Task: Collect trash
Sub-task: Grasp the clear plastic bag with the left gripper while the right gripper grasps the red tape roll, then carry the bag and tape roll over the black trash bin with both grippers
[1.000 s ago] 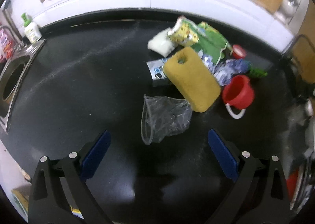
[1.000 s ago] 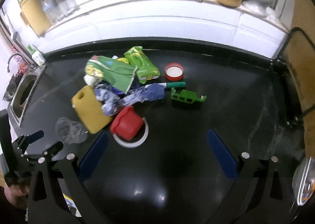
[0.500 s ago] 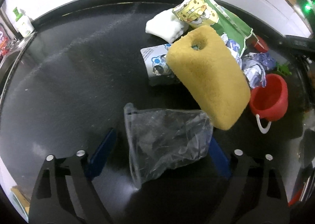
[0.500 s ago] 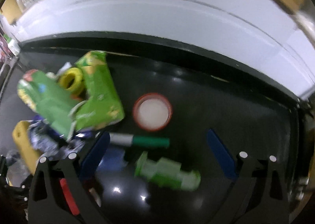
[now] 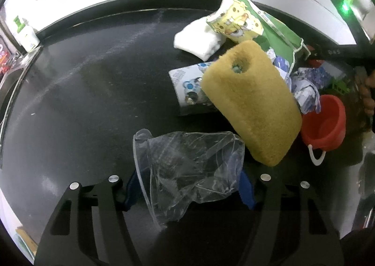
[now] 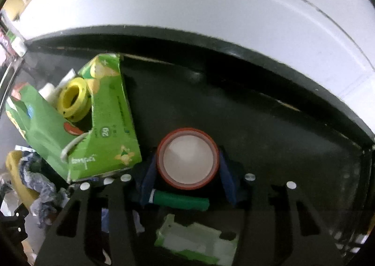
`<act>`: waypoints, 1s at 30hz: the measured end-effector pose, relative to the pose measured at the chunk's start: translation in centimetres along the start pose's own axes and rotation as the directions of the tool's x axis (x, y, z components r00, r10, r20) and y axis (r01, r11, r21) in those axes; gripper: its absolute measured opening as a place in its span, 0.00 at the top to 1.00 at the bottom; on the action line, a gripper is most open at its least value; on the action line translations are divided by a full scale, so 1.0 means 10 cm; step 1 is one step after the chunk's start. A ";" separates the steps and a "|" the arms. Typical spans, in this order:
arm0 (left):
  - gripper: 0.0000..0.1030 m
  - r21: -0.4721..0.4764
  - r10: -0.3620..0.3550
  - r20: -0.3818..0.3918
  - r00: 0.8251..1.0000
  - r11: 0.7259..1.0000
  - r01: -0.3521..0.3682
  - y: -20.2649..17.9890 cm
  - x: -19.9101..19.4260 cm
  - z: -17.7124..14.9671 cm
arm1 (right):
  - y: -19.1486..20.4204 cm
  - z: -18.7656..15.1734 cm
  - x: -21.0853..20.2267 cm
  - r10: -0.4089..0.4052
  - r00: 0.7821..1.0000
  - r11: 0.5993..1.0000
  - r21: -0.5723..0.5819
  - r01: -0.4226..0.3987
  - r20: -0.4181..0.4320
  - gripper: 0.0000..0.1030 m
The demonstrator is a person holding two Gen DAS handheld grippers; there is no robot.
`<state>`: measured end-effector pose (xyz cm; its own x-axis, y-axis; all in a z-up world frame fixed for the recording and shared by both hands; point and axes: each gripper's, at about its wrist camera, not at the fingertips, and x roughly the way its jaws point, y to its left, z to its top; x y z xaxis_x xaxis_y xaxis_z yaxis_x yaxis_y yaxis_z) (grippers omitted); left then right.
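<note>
Left hand-held gripper [image 5: 188, 187] points down at the black desk [image 5: 82, 102], jaws partway in and just been closing, with a crumpled clear plastic bag [image 5: 187, 167] between the blue pads [image 5: 132, 187]. Pads sit right at the bag's sides; can't tell for sure if they press it yet. Bag lies on the desk, just in front of a yellow sponge [image 5: 250, 106] that leans over its far right corner. Behind the sponge: white cloth [image 5: 196, 40], cartoon snack packet [image 5: 243, 22], small printed carton [image 5: 187, 88], crumpled blue-white wrapper [image 5: 307, 88], red cup [image 5: 325, 123] to the right.

Right hand-held gripper [image 6: 187, 172] also points down, jaws just been closing, now against both sides of a red lid [image 6: 188, 159] with white inside, lying flat on the desk. Pads touch the rim left and right. Nearer the camera, under the gripper frame, a green marker [image 6: 180, 202] and a green plastic piece [image 6: 196, 245]. Left of the lid, close by, a green juice carton [image 6: 110, 123]; yellow tape roll [image 6: 73, 99] sits by its top. White wall [image 6: 211, 8] runs behind the desk edge.
</note>
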<state>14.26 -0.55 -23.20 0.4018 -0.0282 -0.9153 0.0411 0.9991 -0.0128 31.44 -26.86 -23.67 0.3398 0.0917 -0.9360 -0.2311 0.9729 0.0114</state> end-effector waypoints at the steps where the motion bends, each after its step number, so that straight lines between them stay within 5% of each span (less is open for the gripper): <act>1: 0.37 -0.006 -0.002 0.004 1.000 1.000 0.002 0.02 -0.05 0.02 | 0.00 0.01 -0.05 -0.003 1.000 1.000 -0.001 0.003 0.010 0.52; 10: 0.37 -0.043 0.022 0.030 0.999 0.999 -0.021 0.15 -0.58 0.07 | 0.12 -0.18 -0.89 0.010 0.996 1.000 0.029 -0.013 0.087 0.52; 16: 0.37 -0.065 0.038 0.061 0.997 0.997 -0.034 0.12 -0.99 0.03 | 0.45 -0.88 -1.56 0.056 0.991 0.998 0.017 -0.058 0.118 0.52; 30: 0.37 -0.111 0.069 0.108 0.992 0.992 -0.057 0.43 -1.46 -0.26 | 1.20 -1.22 -2.02 0.092 0.984 0.994 -0.072 -0.081 0.151 0.52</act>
<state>6.16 4.22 -10.95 0.5002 0.0375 -0.8651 -0.0837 0.9965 -0.0052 10.65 -19.64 -8.93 0.4513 0.2116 -0.8669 -0.3234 0.9442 0.0621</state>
